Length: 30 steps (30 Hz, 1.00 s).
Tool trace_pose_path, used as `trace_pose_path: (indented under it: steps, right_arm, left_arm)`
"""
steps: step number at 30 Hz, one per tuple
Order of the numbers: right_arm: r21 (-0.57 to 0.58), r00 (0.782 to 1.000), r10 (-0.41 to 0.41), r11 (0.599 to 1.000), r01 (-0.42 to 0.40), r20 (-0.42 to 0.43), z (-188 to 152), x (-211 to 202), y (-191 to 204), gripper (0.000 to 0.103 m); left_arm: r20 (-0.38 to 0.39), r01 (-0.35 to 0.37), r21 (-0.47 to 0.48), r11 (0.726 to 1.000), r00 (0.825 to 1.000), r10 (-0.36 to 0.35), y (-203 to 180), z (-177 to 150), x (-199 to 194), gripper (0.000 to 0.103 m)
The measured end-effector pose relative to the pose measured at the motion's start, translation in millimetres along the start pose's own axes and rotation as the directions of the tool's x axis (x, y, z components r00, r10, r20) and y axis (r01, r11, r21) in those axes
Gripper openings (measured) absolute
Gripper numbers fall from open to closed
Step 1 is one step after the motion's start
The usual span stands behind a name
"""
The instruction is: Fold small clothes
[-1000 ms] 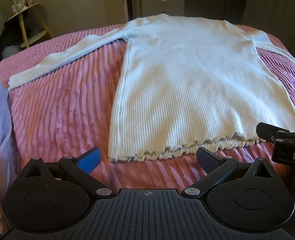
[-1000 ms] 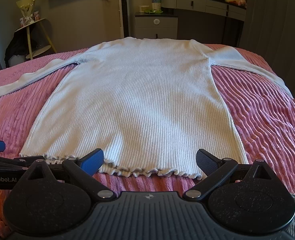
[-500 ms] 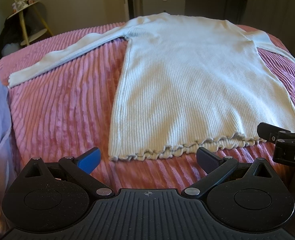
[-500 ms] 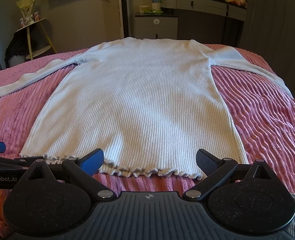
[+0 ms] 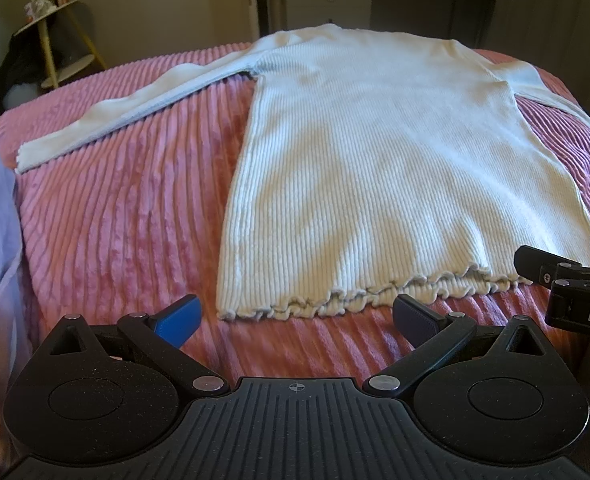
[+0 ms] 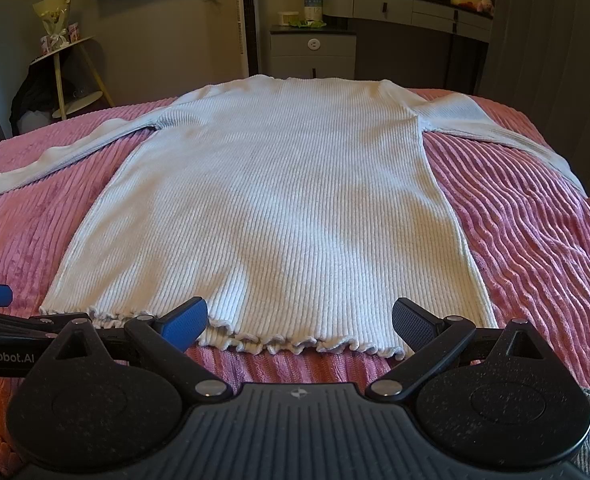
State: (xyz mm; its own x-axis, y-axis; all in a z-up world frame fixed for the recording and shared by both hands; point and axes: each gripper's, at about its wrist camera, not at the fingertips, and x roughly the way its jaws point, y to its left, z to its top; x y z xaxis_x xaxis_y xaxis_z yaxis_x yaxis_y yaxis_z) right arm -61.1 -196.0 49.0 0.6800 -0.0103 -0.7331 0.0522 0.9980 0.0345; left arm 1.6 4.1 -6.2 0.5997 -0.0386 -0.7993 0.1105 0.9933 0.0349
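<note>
A white ribbed knit top (image 6: 279,208) lies flat on a pink corduroy bedspread (image 5: 127,216), both grippers, left (image 5: 295,316) and right (image 6: 299,322), spread wide at its ruffled hem (image 6: 295,346).

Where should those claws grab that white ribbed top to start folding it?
Probably at the frilly hem, near its two corners, coming in low from the near edge of the pink bedspread. The white top lies flat with sleeves spread, and the hem's ruffle lifts slightly, giving the open left claw and right claw an edge to pinch.
</note>
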Motion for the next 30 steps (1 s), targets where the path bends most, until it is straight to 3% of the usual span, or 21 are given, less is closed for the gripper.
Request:
trace_pose_path:
  steps: [30]
  right_arm:
    - [0.000, 1.000, 0.002, 1.000, -0.002, 0.000, -0.1, -0.6, 0.9, 0.099]
  left_arm:
    - [-0.019, 0.006, -0.026, 1.000, 1.000, -0.006, 2.1, 3.3, 1.5, 0.103]
